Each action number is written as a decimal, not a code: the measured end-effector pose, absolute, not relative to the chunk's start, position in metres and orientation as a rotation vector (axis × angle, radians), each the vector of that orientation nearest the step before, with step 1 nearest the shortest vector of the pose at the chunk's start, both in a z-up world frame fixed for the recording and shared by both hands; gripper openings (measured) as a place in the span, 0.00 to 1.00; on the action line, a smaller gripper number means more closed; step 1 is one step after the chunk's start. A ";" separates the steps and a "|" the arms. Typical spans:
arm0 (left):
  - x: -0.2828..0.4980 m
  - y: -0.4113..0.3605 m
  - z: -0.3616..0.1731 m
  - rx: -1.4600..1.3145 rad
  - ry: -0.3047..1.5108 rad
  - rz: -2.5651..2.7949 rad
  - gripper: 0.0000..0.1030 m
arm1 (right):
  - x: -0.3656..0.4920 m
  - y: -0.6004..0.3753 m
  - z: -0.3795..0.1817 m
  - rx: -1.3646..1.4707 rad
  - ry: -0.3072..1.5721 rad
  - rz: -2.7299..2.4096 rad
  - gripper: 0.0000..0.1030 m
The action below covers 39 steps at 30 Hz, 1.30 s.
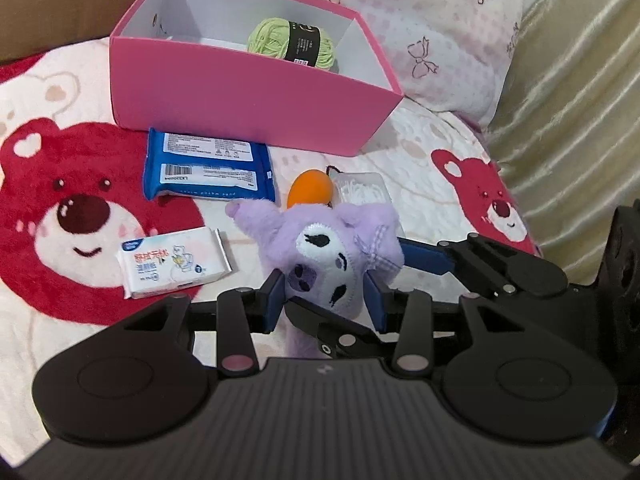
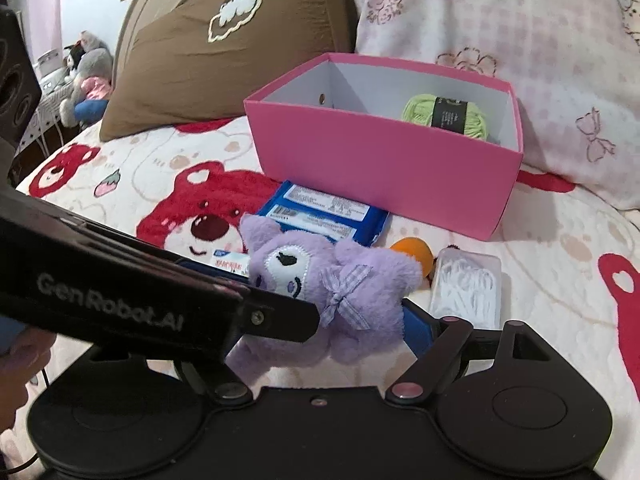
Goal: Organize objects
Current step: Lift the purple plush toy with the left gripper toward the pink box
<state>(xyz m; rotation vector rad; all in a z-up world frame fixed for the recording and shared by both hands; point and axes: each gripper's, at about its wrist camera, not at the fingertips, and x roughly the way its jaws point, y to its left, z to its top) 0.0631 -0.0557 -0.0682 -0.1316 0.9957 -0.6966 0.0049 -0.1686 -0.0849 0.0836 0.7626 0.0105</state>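
A purple plush toy (image 1: 320, 252) hangs just above the bed. My left gripper (image 1: 325, 300) is shut on its head, a blue pad on each side. My right gripper (image 2: 328, 308) reaches in from the right with its jaws wide and the plush (image 2: 320, 280) between them. Its right finger (image 2: 416, 326) lies beside the toy; its left finger is hidden behind the left gripper's body (image 2: 160, 300). Beyond stands an open pink box (image 1: 256, 92) with a green yarn ball (image 1: 292, 42) inside.
On the bear-print blanket lie a blue wipes pack (image 1: 208, 168), a white tissue pack (image 1: 172, 264), an orange ball (image 1: 310, 190) and a clear box of floss picks (image 1: 364, 188). A brown pillow (image 2: 224, 60) and a pink pillow (image 2: 520, 60) back the box.
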 end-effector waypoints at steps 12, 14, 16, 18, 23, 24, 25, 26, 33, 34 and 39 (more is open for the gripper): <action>0.073 -0.039 -0.036 -0.113 1.054 -0.721 0.39 | 0.009 -0.158 -0.060 0.152 0.783 0.005 0.82; 0.075 -0.036 -0.030 -0.111 1.067 -0.730 0.40 | 0.011 -0.157 -0.054 0.182 0.791 0.007 0.83; 0.077 -0.034 -0.024 -0.109 1.078 -0.739 0.40 | 0.012 -0.155 -0.048 0.196 0.802 0.010 0.84; 0.080 -0.033 -0.018 -0.108 1.085 -0.744 0.40 | 0.014 -0.154 -0.042 0.194 0.811 0.011 0.84; 0.085 -0.031 0.002 -0.090 1.085 -0.739 0.39 | 0.020 -0.153 -0.026 0.206 0.822 0.017 0.84; 0.086 -0.032 0.006 -0.087 1.090 -0.738 0.39 | 0.021 -0.152 -0.023 0.206 0.820 0.019 0.84; 0.089 -0.031 0.010 -0.093 1.091 -0.740 0.39 | 0.022 -0.152 -0.019 0.208 0.817 0.023 0.84; 0.091 -0.030 0.014 -0.103 1.090 -0.745 0.39 | 0.023 -0.153 -0.016 0.209 0.814 0.026 0.85; 0.109 -0.033 0.038 -0.124 1.100 -0.773 0.39 | 0.033 -0.162 0.009 0.245 0.796 0.011 0.85; 0.113 -0.034 0.041 -0.126 1.103 -0.774 0.39 | 0.035 -0.164 0.013 0.246 0.795 0.011 0.85; 0.135 -0.040 0.056 -0.090 1.117 -0.775 0.39 | 0.049 -0.174 0.026 0.254 0.788 0.011 0.85</action>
